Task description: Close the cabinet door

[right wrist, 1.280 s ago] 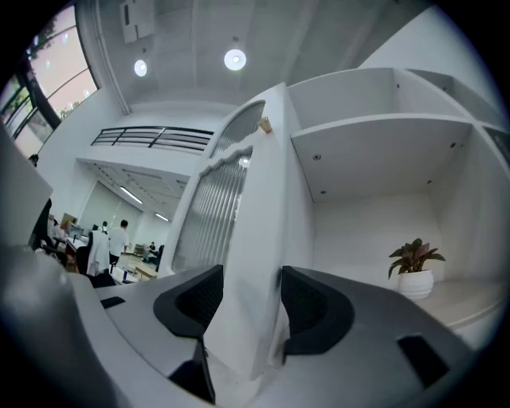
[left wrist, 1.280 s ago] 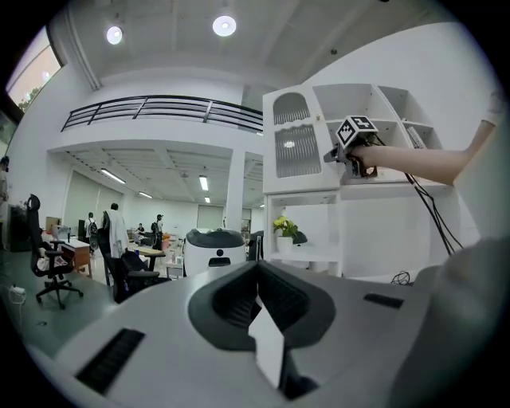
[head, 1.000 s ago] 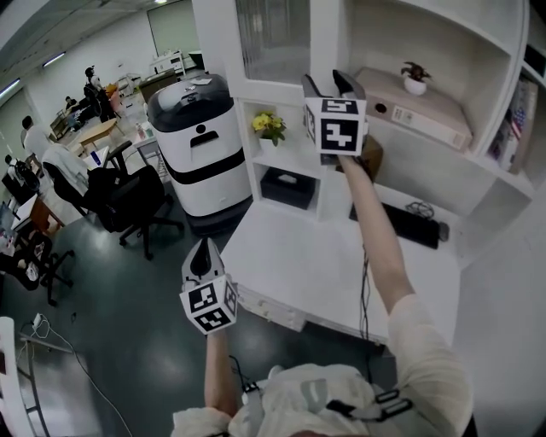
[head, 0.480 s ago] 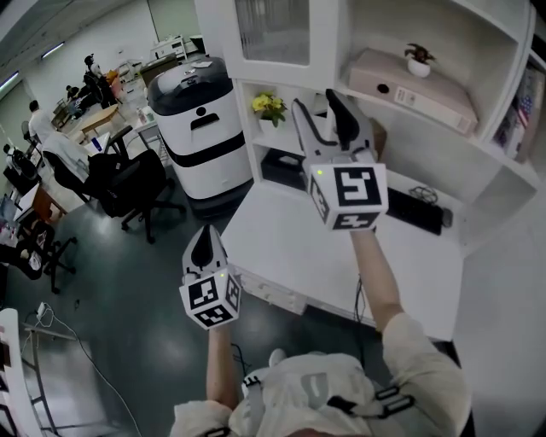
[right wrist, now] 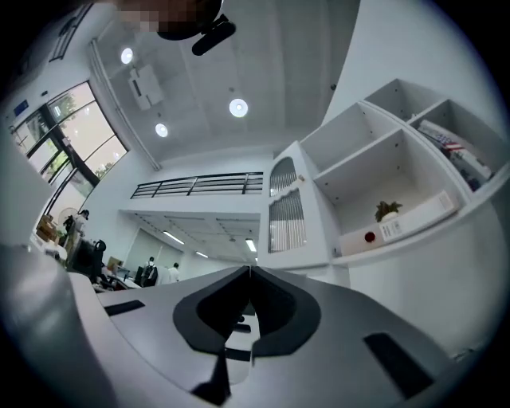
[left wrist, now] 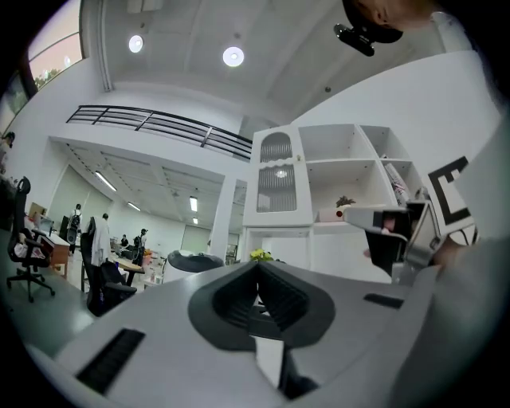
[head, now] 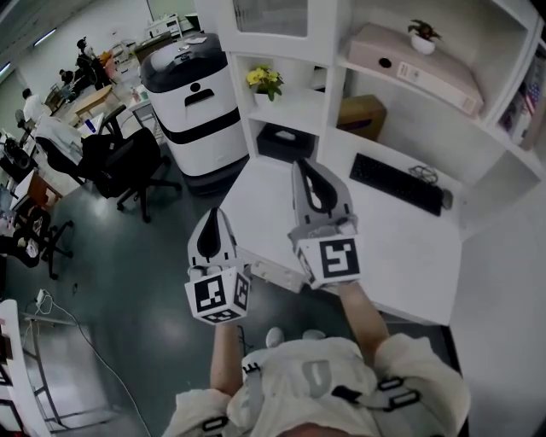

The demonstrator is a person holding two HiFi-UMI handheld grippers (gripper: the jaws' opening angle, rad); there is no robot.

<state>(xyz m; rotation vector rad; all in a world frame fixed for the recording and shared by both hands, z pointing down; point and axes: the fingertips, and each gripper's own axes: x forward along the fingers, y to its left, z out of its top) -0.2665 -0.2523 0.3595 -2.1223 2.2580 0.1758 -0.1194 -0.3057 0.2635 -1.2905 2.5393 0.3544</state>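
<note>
The white cabinet door [head: 270,17] with ribbed glass sits flush in the shelf unit at the top of the head view. It also shows in the left gripper view [left wrist: 276,180] and the right gripper view [right wrist: 286,212]. My right gripper [head: 306,168] hangs low over the white desk [head: 401,247], well away from the door, its jaws shut with nothing between them [right wrist: 249,271]. My left gripper [head: 212,215] floats beside the desk's left front corner, above the floor, also shut and empty [left wrist: 256,264].
A keyboard [head: 397,183], a cardboard box [head: 361,115], yellow flowers [head: 263,78] and a black box [head: 282,142] sit in the shelf unit and on the desk. A white-and-black machine [head: 193,96] and an office chair [head: 121,169] stand left. People work far left.
My right gripper dropped from cabinet height down toward my body over the desk, and its jaws went from open to shut. My left gripper drifted slightly up and to the right.
</note>
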